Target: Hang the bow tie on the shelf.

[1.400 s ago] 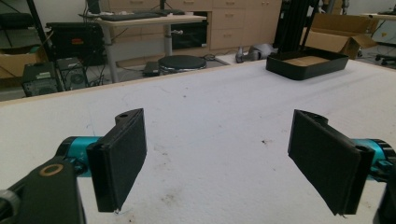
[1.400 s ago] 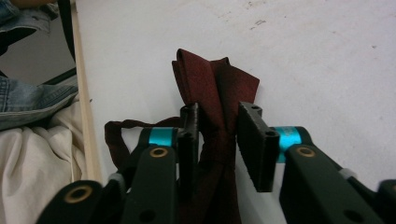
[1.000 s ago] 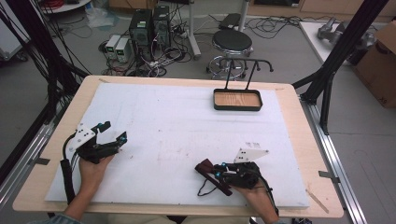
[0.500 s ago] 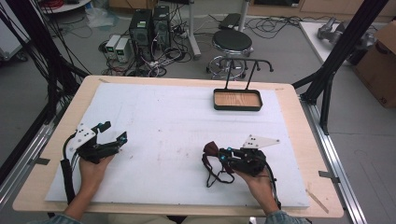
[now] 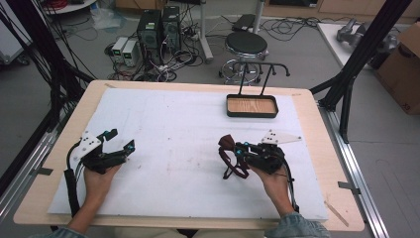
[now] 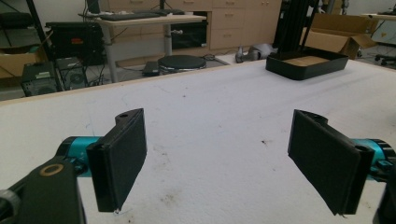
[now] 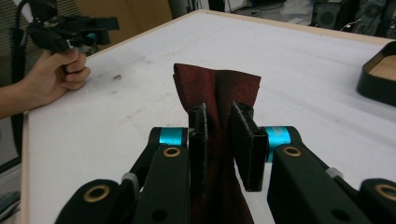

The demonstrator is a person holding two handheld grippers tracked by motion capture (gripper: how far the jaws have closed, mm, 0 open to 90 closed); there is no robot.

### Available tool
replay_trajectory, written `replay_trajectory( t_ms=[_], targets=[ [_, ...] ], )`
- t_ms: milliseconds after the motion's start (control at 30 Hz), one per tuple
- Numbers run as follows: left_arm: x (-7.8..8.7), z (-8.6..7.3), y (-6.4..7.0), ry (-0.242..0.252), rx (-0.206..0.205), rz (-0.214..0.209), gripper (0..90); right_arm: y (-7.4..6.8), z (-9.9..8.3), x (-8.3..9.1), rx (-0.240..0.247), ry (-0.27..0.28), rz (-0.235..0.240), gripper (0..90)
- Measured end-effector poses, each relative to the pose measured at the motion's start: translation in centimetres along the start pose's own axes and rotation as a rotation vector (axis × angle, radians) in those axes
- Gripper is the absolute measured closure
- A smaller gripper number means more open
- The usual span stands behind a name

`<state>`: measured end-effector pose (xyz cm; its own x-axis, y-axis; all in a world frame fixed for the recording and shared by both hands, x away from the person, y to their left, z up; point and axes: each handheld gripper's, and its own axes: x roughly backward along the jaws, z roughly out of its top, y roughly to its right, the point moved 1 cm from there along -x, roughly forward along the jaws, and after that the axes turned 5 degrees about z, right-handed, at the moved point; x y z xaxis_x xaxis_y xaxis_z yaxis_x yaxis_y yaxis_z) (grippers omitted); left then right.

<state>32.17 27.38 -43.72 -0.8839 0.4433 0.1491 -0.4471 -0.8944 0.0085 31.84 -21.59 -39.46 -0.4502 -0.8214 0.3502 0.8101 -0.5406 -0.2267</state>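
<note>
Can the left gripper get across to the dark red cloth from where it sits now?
Probably yes. The left gripper is open and holds nothing, and bare white mat lies between it and the dark red cloth clamped in the right gripper.

Grey floor (image 5: pixel 302 54), round stool (image 5: pixel 246 43), computer towers (image 5: pixel 159 25).

A lab or workshop: computer towers (image 5: pixel 158 27) with tangled cables (image 5: pixel 173 59) on the floor, a black frame (image 5: pixel 361 54), cardboard boxes (image 5: pixel 403 64), office desks (image 6: pixel 149 21).
</note>
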Motion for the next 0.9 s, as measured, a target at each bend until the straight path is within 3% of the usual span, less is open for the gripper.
replay_trajectory(
  t_ms=[533, 800, 900],
  targets=[
    [0.0, 0.0, 0.0, 0.001, 0.002, -0.002, 20.0, 2.5, 4.7, -0.8, 0.017, 0.059, -0.062, 77.0],
    [0.0, 0.0, 0.0, 0.006, 0.001, -0.004, 20.0, 3.6, 6.4, -2.0, 0.028, 0.048, -0.096, 77.0],
    [0.0, 0.0, 0.0, 0.006, 0.002, -0.004, 20.0, 3.9, 7.2, -2.1, 0.035, 0.067, -0.109, 76.9]
  ],
)
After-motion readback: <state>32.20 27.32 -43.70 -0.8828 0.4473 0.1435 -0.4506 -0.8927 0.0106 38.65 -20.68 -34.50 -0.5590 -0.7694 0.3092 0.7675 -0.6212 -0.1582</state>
